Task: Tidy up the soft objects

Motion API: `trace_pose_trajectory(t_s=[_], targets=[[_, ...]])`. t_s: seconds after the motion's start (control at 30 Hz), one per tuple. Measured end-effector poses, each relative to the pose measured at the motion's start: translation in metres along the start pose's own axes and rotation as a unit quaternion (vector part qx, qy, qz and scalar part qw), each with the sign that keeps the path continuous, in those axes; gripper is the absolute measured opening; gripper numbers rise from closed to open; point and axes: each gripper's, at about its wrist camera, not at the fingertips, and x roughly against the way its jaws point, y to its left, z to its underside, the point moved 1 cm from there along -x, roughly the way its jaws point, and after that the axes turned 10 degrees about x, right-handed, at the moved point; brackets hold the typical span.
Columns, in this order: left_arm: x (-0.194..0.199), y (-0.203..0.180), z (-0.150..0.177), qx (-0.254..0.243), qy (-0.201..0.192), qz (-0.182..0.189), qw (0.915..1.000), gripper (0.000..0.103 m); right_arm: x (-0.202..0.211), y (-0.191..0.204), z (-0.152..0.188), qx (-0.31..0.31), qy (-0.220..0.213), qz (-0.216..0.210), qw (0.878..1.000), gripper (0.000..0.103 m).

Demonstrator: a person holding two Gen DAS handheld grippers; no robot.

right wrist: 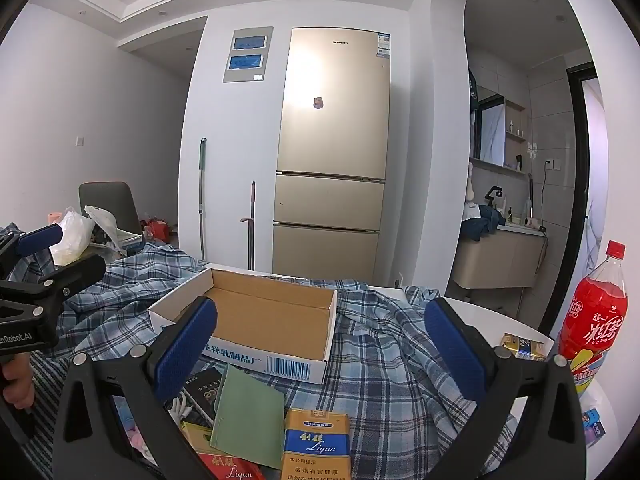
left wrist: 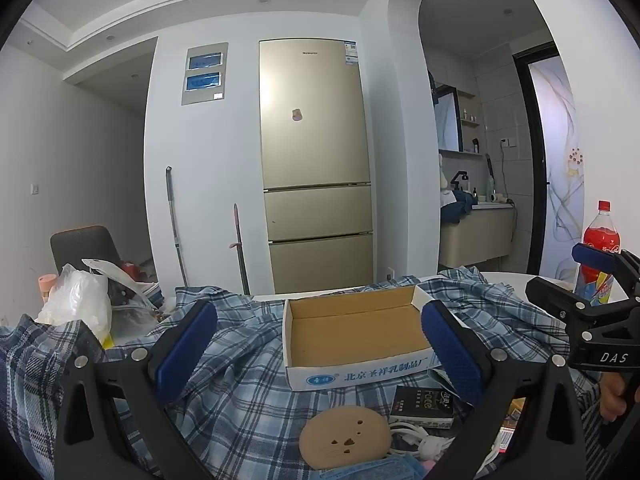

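Both hand-held grippers, left [left wrist: 320,356] and right [right wrist: 320,352], gape empty; I should pinch the green cloth [right wrist: 248,420] just below, then lift toward the box [right wrist: 256,312] ahead.

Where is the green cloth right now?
In the right wrist view, the green cloth lies low and left of centre on the plaid shirt, just in front of the cardboard box, beside the yellow Liqun pack.

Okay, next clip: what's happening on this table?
A person holds two grippers level above a cluttered table, nothing gripped. The left gripper and right gripper both stand wide open, facing an empty cardboard box on a plaid shirt. Sorting hasn't visibly started.
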Motion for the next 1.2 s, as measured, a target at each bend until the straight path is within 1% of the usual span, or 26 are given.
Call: trace_pose_trajectory(t_s=[0.9,1.2], targets=[[0.0003,0.0006,-0.0002,0.000,0.001,0.000,1.0000,0.103,-0.0039,-0.0011,-0.0005,-0.005,0.006,-0.002,1.000,0.103],[0.0004,0.0003,-0.0001,0.000,0.001,0.000,1.0000,0.103,0.0031,0.0004,-0.0019,0.000,-0.005,0.003,1.000,0.103]])
